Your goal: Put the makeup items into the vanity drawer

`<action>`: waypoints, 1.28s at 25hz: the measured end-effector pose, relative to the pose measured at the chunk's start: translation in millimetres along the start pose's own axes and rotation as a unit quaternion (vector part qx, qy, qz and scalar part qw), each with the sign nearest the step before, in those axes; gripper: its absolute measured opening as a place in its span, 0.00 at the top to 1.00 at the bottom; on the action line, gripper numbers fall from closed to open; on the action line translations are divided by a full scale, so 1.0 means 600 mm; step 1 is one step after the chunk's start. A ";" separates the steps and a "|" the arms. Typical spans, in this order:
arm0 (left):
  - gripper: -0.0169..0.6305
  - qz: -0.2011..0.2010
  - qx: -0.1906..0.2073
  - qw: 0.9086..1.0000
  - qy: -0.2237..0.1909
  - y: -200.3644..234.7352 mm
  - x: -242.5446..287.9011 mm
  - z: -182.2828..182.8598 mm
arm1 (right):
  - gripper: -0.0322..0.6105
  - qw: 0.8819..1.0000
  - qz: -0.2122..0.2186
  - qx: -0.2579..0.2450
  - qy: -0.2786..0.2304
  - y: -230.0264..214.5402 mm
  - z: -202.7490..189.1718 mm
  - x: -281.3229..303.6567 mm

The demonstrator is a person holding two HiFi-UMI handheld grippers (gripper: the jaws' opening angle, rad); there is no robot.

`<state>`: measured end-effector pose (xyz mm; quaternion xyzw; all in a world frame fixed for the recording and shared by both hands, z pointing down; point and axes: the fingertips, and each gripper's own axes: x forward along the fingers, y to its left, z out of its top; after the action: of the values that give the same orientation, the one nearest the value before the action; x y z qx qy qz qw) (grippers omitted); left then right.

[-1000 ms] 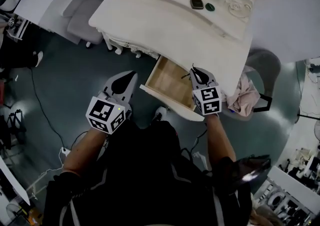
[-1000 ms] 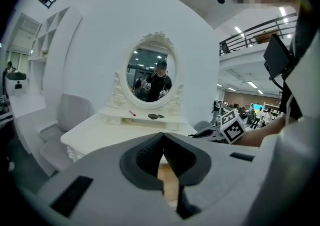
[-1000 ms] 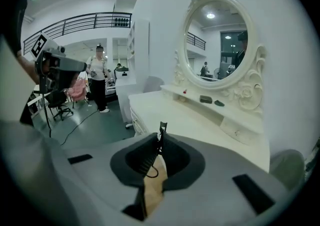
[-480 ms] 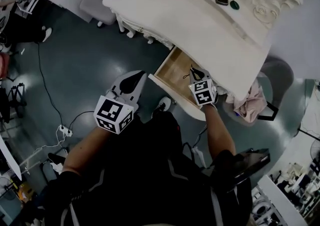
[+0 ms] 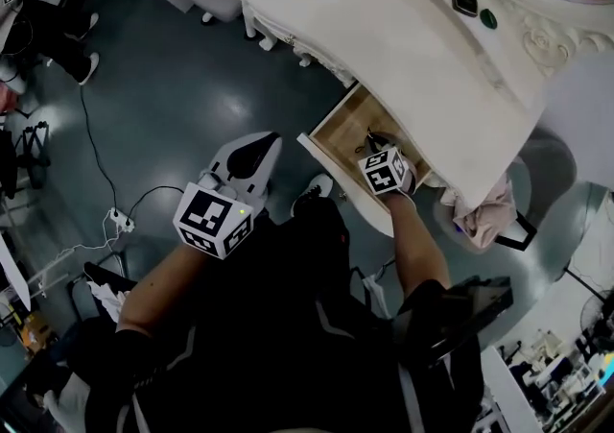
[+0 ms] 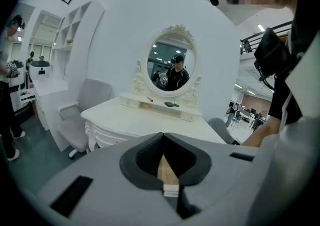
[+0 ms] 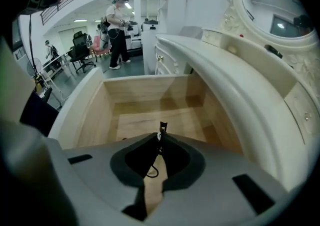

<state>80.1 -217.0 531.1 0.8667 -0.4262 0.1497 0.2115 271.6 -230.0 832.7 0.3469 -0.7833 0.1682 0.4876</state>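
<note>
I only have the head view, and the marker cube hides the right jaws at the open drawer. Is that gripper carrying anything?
Observer: Yes. In the right gripper view, the right gripper is shut on a thin black item. Its tip pokes out past the jaws and a fine loop hangs below.
Operator: Is anything lying in the drawer ahead of it?
Observer: The drawer shows a bare wooden floor ahead of the jaws. The part beneath the gripper body is hidden.
Operator: And the left gripper?
Observer: In the left gripper view, the left gripper has its jaws together with nothing between them, and it faces the vanity.
</note>
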 end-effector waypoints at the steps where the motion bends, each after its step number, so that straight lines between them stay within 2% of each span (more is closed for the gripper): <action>1: 0.97 0.004 -0.002 1.000 0.001 0.005 -0.001 -0.003 | 0.90 1.000 0.001 -0.001 0.005 0.000 -0.005 0.010; 12: 0.97 0.020 -0.017 1.000 0.004 0.030 -0.018 -0.018 | 0.90 1.000 0.002 0.015 0.023 -0.007 -0.017 0.065; 23: 0.97 0.019 -0.018 1.000 -0.002 0.035 -0.026 -0.024 | 0.89 1.000 0.001 0.011 0.018 -0.005 -0.017 0.072; 28: 0.97 0.015 -0.014 1.000 0.000 0.034 -0.027 -0.023 | 0.89 0.999 0.005 0.028 0.024 -0.003 -0.017 0.071; 32: 0.97 0.010 -0.017 1.000 -0.003 0.032 -0.030 -0.018 | 0.75 0.999 -0.008 0.031 0.023 -0.011 -0.010 0.063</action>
<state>53.2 -210.1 537.0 0.8593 -0.4376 0.1423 0.2235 269.3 -245.2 868.4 0.3638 -0.7638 0.1965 0.4956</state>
